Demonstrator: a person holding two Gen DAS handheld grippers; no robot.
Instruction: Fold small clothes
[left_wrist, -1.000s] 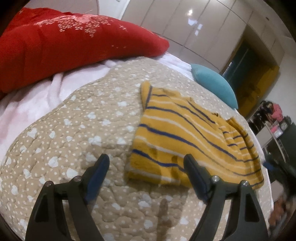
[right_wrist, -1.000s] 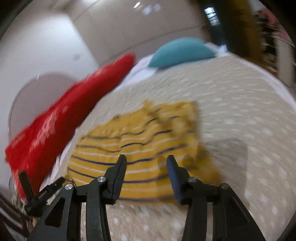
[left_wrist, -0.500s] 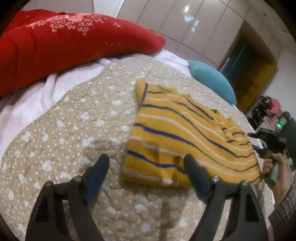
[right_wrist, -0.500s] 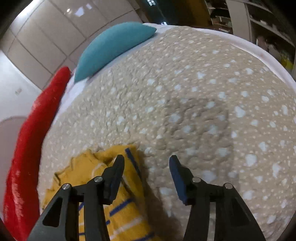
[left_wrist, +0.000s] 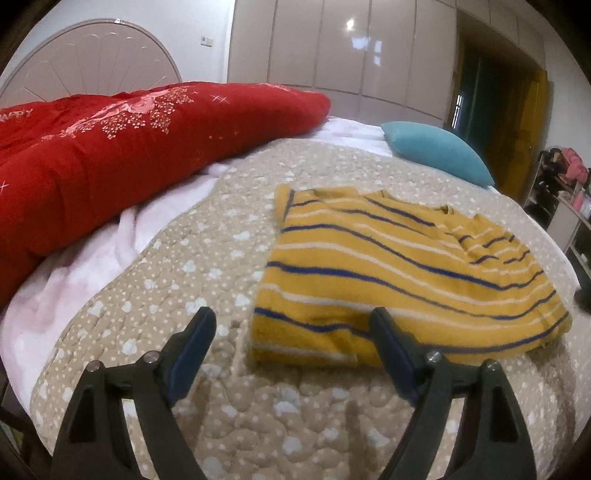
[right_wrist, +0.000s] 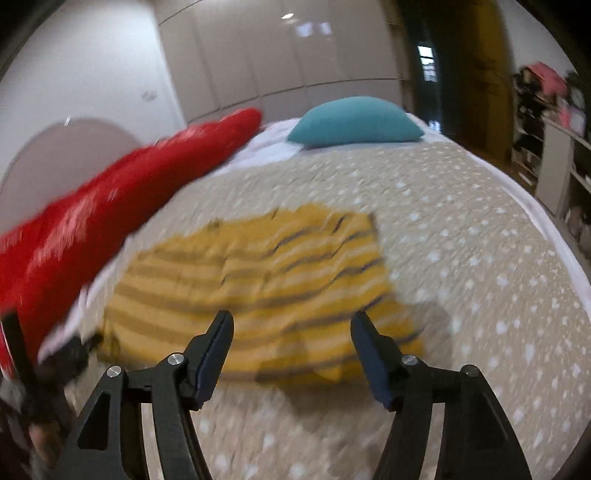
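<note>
Both hand-held grippers hang above the near part of the bed with nothing in them. Left gripper (left_wrist: 291, 325): its jaws stand wide apart, blue pads facing each other, and frame the near left corner of the folded garment without pressing on it. Right gripper (right_wrist: 291, 332): its jaws have just been opening and now stand apart over the garment's near edge, with no cloth clamped between the pads.

The garment, a yellow striped top (left_wrist: 399, 266) with blue and white bands, lies folded into a rough rectangle on the beige quilt (left_wrist: 177, 266), toward the middle of the bed and nearer its right side as the left camera sees it. Its near edge is thick with doubled layers. A collar or sleeve end shows at the far edge. The right wrist view is smeared by motion, so the top (right_wrist: 258, 280) shows there only as a blurred yellow patch.

A red duvet (left_wrist: 110, 155) is heaped along the far left edge of the bed, resting on a pale pink blanket (left_wrist: 74, 280). A teal pillow (left_wrist: 436, 155) sits at the far right corner, well apart from the top. Behind the bed stands a rounded headboard (left_wrist: 92, 66), beside a glossy wardrobe (left_wrist: 332, 55).
</note>
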